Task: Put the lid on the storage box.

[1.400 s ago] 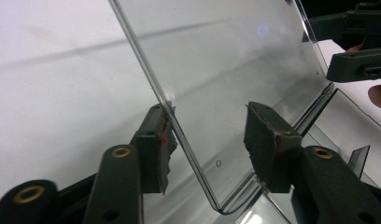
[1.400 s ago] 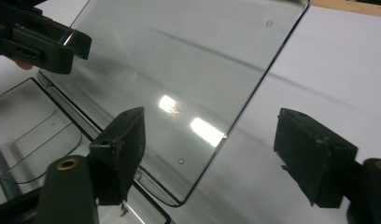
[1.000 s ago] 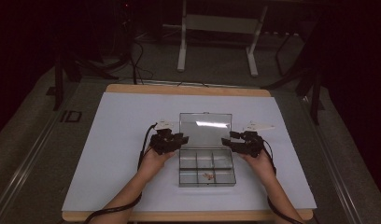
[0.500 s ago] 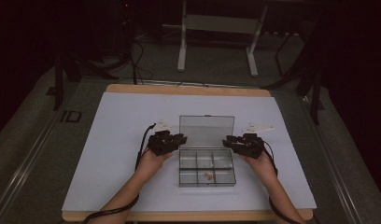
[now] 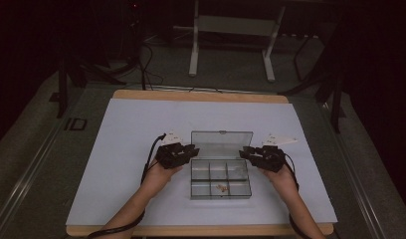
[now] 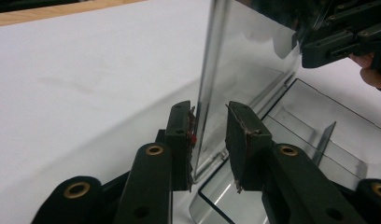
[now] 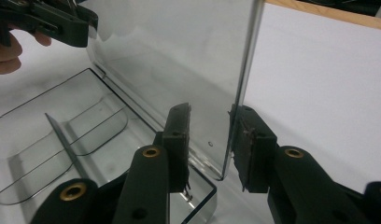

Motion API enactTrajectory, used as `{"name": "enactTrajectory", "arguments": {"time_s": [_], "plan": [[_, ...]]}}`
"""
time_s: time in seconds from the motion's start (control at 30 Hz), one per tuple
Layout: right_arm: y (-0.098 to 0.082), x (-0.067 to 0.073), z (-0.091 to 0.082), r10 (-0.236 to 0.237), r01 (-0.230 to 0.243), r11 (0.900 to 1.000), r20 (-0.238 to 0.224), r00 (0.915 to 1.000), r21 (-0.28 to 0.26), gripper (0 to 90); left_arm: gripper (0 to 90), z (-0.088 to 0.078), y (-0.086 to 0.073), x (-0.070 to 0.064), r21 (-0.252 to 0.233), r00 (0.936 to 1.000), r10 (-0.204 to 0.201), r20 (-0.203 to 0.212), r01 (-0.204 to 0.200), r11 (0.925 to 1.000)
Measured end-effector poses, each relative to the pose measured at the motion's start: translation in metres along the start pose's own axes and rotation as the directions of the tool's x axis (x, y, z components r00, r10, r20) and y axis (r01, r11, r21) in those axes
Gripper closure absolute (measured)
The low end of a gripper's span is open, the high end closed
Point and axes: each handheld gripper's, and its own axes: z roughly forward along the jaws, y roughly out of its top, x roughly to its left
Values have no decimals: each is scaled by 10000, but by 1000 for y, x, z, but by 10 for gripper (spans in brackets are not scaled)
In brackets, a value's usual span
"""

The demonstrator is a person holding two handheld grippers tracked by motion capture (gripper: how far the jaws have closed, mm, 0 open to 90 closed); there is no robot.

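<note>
A clear plastic compartment box [image 5: 221,178] sits near the middle of the white surface [image 5: 116,149], its lid [image 5: 222,144] raised upright on the hinge at the far side. The left gripper [image 5: 191,151] straddles the lid's left edge: its fingers [image 6: 181,140] stand a little apart with the pane between them, one pad at the pane, the other still clear of it. The right gripper [image 5: 243,152] brackets the right edge the same way, its fingers [image 7: 247,140] having just been closing, a gap left on the inner side. Small brownish pieces [image 5: 221,187] lie in a near compartment. Judging by this, the lid is up and framed; whether it goes fully back or shut is what remains
</note>
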Motion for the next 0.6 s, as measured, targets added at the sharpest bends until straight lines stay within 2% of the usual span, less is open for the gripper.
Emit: {"name": "enactTrajectory", "arguments": {"time_s": [0.17, 0.37, 0.6], "plan": [[-2, 2, -6, -108, 108, 9999, -8, 9999, -67, 706, 717, -4, -3, -6, -8, 9997, 254, -68, -254, 9997], [-6, 5, -11, -229, 229, 9996, 30, 9997, -150, 702, 716, -9, -6, -13, -60, 9974, 615, -381, -618, 9981], [-11, 4, -17, -169, 169, 9999, -129, 9998, -32, 722, 713, -14, -12, -15, 31, 9971, 707, -282, -707, 9975]]}}
